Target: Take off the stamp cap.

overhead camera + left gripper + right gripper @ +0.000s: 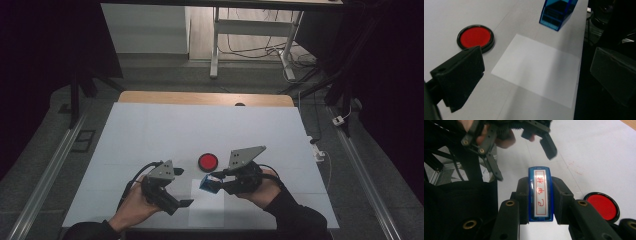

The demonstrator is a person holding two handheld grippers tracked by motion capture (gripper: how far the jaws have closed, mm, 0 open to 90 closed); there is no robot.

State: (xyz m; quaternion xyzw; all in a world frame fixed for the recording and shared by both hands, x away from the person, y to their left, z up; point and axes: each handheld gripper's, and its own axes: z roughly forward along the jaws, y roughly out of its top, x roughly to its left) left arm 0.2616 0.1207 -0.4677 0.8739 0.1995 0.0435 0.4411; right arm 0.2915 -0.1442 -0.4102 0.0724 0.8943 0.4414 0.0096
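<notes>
Stamp (540,193) squeezed tight in right gripper (216,181), over paper (536,68), red pad (208,161) at 11 o'clock, left gripper (181,186) open, wide bare table (165,125) beyond.

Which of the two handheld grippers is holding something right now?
The right gripper: its black jaws clamp the blue transparent stamp. The left gripper stands open with nothing between its jaws.

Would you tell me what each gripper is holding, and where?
The right gripper clamps the blue stamp by its two long sides; the left gripper holds nothing.
</notes>
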